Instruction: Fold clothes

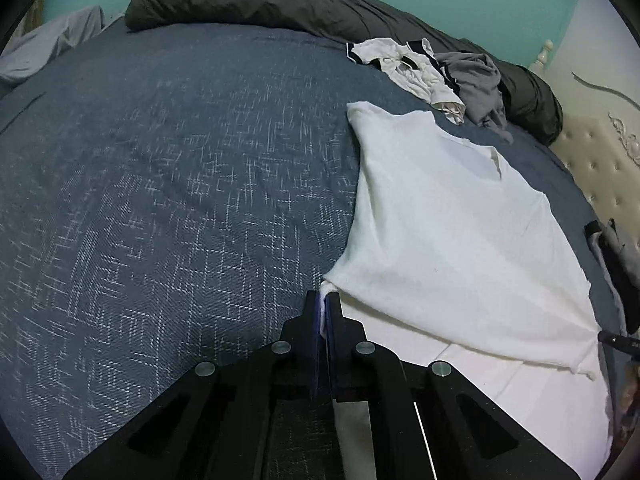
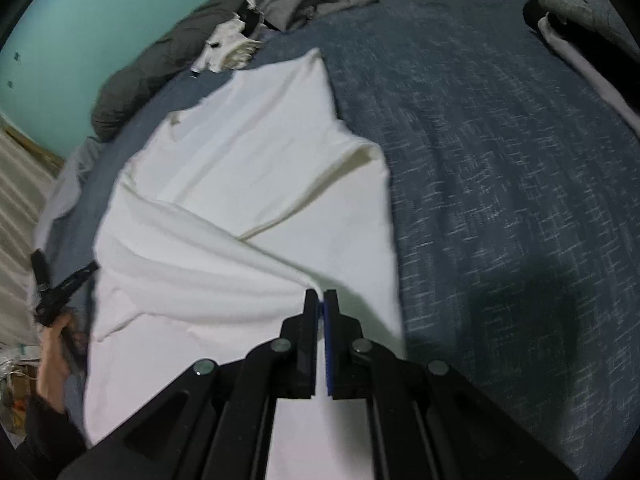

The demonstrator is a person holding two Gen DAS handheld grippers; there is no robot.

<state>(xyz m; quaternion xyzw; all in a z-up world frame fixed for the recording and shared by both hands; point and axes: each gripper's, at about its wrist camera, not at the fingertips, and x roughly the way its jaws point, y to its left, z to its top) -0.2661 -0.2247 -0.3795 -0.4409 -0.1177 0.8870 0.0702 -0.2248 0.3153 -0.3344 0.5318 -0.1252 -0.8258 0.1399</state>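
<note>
**Inspector A:** Left wrist view is recorded first. A white, soft knit T-shirt point(image 1: 452, 216) is seen spread on the blue woven bedspread point(image 1: 160, 200), toward its right side, with one sleeve pointing to the far end. The left gripper point(image 1: 323, 304) is pressed together on a lower corner of the shirt; white cloth is visible between the blue pads.

**Inspector B:** Confirmed. In the right wrist view the right gripper point(image 2: 321, 300) is likewise pinched onto the white fabric, and creases are seen fanning out from the pinch. The bottom part is already lifted over the body, so a fold is judged to be under way.

**Inspector A:** Handling is assessed as follows: the cloth is light, limp and not fragile; sag and bunching between the two holds are to be expected unless the edge is kept taut. Slipping is judged unlikely in a firm pinch.

**Inspector B:** Holds are best taken at corners or along the hem, as is done now. A crumpled heap of grey and white clothes point(image 1: 448, 72) is noted beyond the shirt, apart from it, beside a dark grey rolled duvet point(image 1: 248, 0).
</note>
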